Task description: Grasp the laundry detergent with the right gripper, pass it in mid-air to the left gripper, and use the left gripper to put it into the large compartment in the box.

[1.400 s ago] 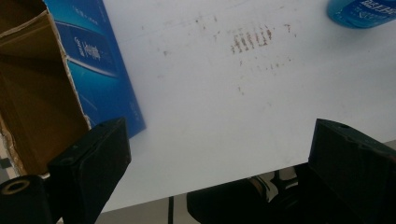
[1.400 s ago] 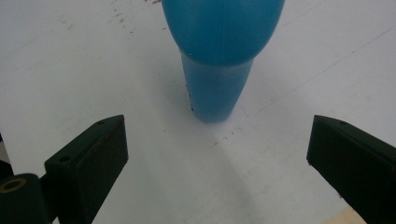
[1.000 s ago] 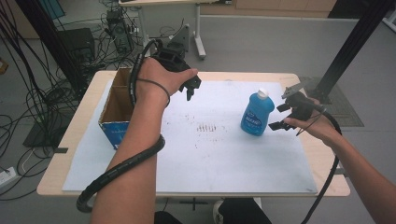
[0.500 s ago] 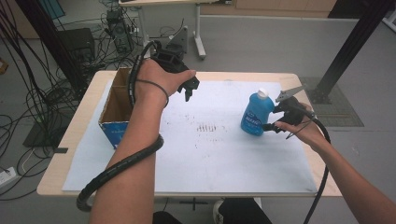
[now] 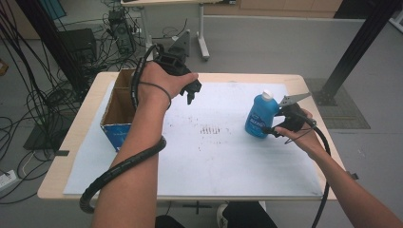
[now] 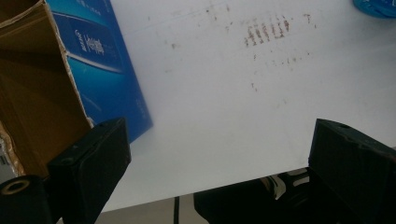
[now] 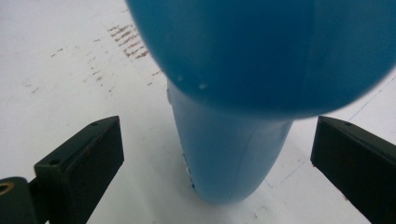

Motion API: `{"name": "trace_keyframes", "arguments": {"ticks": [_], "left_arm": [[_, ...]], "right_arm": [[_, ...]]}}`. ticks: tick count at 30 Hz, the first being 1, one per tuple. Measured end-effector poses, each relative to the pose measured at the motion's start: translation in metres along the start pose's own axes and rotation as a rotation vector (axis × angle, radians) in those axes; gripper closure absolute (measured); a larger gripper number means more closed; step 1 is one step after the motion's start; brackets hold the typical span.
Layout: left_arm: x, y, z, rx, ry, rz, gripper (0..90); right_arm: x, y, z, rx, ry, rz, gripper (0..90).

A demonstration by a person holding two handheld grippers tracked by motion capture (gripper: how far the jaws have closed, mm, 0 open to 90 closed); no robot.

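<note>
Wooden and pale, the tabletop (image 5: 304, 80) is carrying a white sheet (image 5: 214, 156) that is covering most of it and showing a patch of brownish marks (image 5: 212, 129) near its middle. An open cardboard box (image 5: 118, 111) with a blue printed side is standing at the left edge of the sheet. A blue bottle (image 5: 260, 115) with a white cap is standing upright on the sheet toward the right. The left hand-held gripper (image 5: 192, 90) is hanging in the air above the sheet, just beside the box, its jaws spread wide and holding nothing. The right hand-held gripper (image 5: 269, 129) is sitting low at the bottle's right side; in the right gripper view the bottle (image 7: 233, 154) is rising between the two wide-apart jaws, neither of which is touching it.
</note>
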State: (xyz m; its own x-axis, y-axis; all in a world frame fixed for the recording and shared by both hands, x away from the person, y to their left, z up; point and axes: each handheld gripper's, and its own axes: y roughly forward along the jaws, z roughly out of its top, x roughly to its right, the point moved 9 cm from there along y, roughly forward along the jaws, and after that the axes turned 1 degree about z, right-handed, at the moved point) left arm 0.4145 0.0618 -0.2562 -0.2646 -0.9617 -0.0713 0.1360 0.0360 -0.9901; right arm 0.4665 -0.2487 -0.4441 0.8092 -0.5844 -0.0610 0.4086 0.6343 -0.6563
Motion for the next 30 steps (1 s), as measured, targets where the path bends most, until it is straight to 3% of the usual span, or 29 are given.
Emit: {"name": "trace_keyframes", "arguments": {"ticks": [7,30], "left_arm": [[-0.002,0.001,0.001,-0.005,-0.001,0.004,6.1],[-0.001,0.004,0.002,-0.007,0.001,-0.001,6.1]], "right_arm": [[-0.002,0.006,0.003,0.061,-0.009,-0.002,2.2],[0.002,0.018,0.009,0.148,0.002,-0.001,1.7]]}}
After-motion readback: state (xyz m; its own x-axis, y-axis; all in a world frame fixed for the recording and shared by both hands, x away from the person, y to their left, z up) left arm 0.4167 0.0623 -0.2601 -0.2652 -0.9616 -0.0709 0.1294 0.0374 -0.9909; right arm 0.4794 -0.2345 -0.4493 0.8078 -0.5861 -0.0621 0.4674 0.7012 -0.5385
